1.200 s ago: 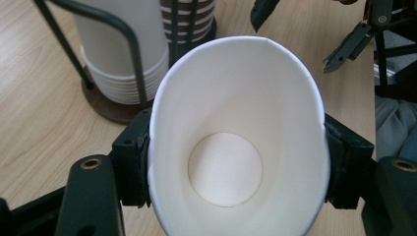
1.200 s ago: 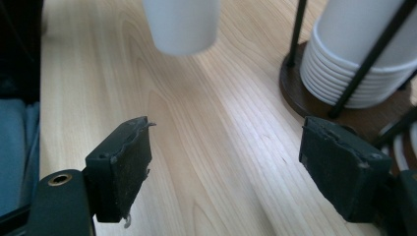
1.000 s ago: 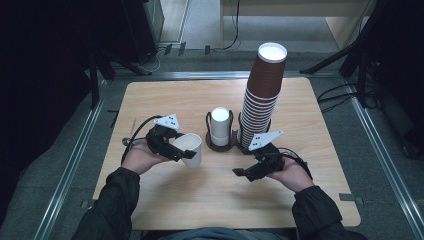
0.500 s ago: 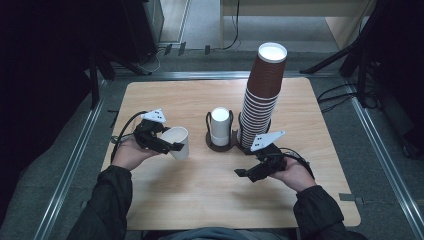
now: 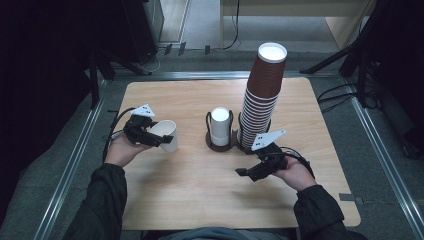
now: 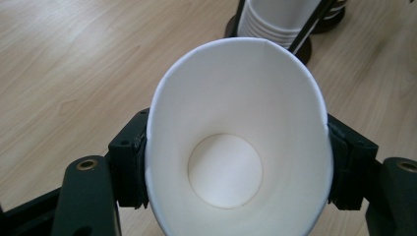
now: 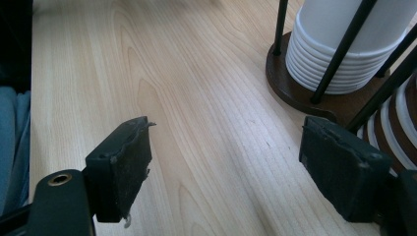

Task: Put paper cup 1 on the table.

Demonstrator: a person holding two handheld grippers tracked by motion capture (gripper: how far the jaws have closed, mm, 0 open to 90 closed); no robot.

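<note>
White paper cup (image 6: pixel 236 147) clamped in left gripper (image 5: pixel 145 134), over the table's left side.

Jaws press the cup wall from both sides, squeezing the rim into an oval; cup lies tilted with its mouth toward the gripper camera, inside empty. Right gripper (image 7: pixel 226 167) wide open, holding nothing, low over the wooden table (image 5: pixel 180 185), just beside the holder base (image 7: pixel 295 96). That holder carries a short stack of white cups (image 5: pixel 220 125); next to it stands a tall brown cup stack (image 5: pixel 262 95).
</note>
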